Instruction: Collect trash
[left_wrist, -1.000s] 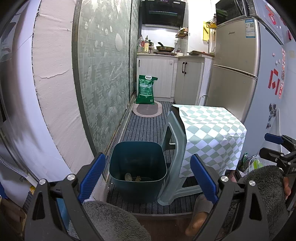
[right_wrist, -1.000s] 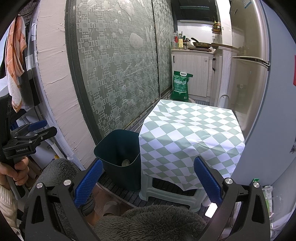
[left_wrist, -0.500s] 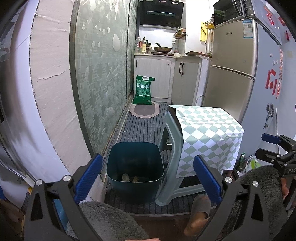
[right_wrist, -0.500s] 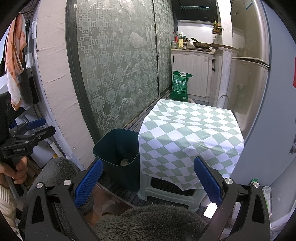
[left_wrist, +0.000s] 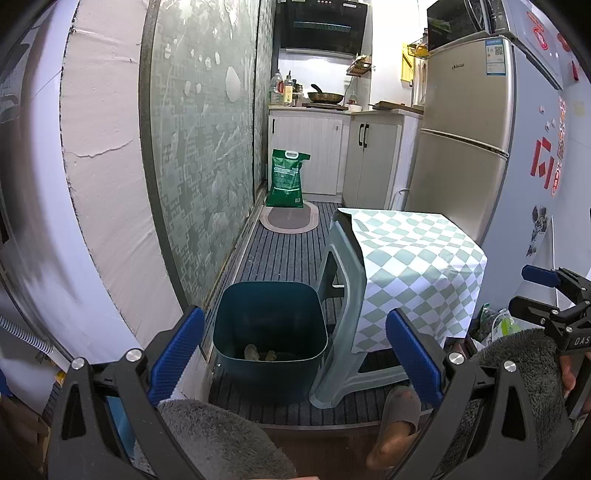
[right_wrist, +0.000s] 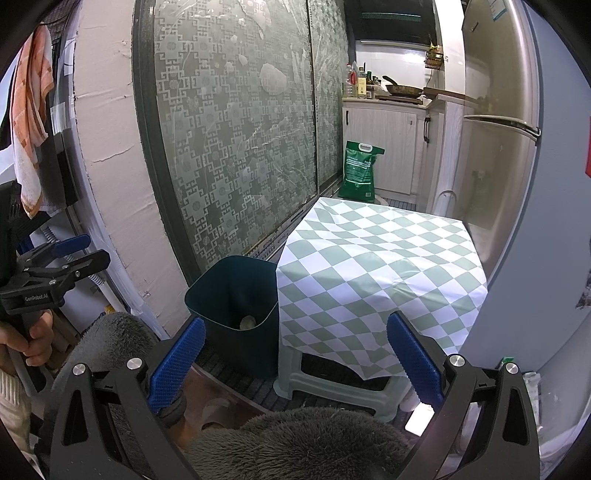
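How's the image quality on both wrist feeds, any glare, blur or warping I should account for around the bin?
Left wrist view: strong fisheye bowing at the edges, smeared blur on the white surface at far left, the bin sharp but dim inside. Right wrist view: same bowing, soft reflections on the fridge, the checkered cloth evenly lit and sharp.

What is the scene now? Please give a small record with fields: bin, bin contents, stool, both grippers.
bin: dark teal bin on the striped floor mat, beside the stool
bin contents: a few crumpled pieces at the bottom
stool: plastic stool covered with a green-and-white checked cloth, nothing on top
left gripper: open, holds nothing
right gripper: open, holds nothing
background: green bag standing by the white cabinets
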